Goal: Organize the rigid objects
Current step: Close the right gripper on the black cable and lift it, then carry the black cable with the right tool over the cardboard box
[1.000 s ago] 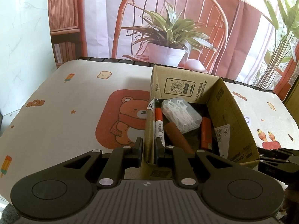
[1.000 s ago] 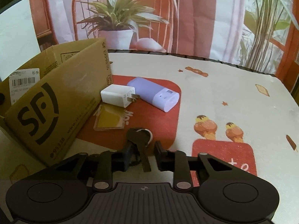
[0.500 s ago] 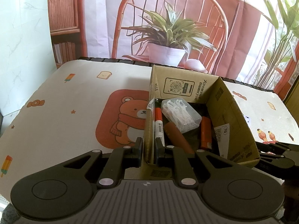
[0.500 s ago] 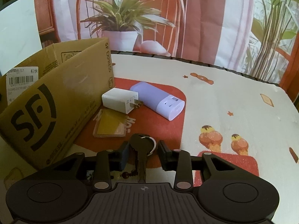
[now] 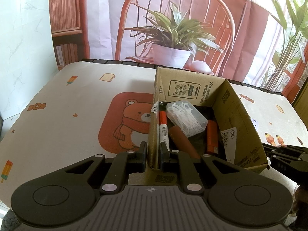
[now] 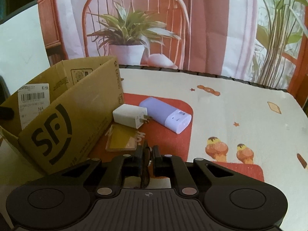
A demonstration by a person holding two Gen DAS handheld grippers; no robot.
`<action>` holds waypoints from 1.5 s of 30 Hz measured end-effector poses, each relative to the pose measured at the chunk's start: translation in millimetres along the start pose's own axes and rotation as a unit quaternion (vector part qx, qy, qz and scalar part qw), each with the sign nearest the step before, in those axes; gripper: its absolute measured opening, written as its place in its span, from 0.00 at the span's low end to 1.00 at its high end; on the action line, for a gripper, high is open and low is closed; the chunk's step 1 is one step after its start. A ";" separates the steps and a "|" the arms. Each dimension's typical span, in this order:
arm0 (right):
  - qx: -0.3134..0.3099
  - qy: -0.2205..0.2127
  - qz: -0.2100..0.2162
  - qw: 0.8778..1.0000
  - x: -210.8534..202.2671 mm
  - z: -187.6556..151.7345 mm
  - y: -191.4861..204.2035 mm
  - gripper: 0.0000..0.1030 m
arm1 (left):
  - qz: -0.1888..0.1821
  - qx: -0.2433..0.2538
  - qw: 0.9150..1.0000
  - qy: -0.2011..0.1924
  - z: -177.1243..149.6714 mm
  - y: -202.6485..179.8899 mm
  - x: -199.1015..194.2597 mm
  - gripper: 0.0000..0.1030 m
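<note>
The left gripper [image 5: 153,152] was clenched on the near left wall of the cardboard box [image 5: 238,115], whose floor was mostly hidden under a floss-pick case [image 5: 186,118], a red marker [image 5: 163,127] and 2 orange items too cropped to name. The right gripper [image 6: 147,155] pinched a dark key [image 6: 145,165], its lower end lost behind the gripper body. At 12 o'clock lay a white charger [image 6: 129,116], a lavender power bank [image 6: 165,115] and a yellow card [image 6: 121,141], partly hidden.
</note>
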State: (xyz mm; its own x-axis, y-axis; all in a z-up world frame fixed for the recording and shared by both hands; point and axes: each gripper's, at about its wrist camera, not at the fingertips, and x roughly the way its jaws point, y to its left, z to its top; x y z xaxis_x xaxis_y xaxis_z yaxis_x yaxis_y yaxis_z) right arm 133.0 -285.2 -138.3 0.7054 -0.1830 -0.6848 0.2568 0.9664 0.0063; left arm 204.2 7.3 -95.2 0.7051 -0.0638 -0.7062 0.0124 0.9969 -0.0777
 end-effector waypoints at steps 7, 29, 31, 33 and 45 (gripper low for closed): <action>0.006 -0.028 0.012 1.000 -14.8 5.8 0.7 0.08 | 0.000 0.001 1.000 0.000 0.3 -1.0 0.3 0.15; -0.022 -0.141 0.046 0.989 -74.1 59.9 10.5 0.08 | 0.001 0.001 1.000 0.000 0.4 -1.9 0.1 0.15; -0.026 -0.156 0.054 0.986 -81.6 69.5 12.7 0.08 | 0.001 0.001 1.000 0.000 0.5 -1.9 0.1 0.15; -0.032 -0.169 0.063 0.983 -88.6 78.2 16.6 0.08 | 0.000 0.001 1.000 0.000 0.5 -1.9 0.1 0.15; -0.074 -0.217 0.137 0.964 -112.0 113.2 56.6 0.08 | 0.000 0.000 1.000 0.001 0.3 -2.4 0.0 0.15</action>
State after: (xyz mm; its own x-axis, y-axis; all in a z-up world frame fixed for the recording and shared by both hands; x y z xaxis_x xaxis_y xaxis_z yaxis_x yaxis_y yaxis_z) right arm 143.3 -230.4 21.3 0.9515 0.0559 -0.3025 -0.0528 0.9984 0.0186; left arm 204.4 4.9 -94.8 0.7040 -0.0642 -0.7073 0.0127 0.9969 -0.0778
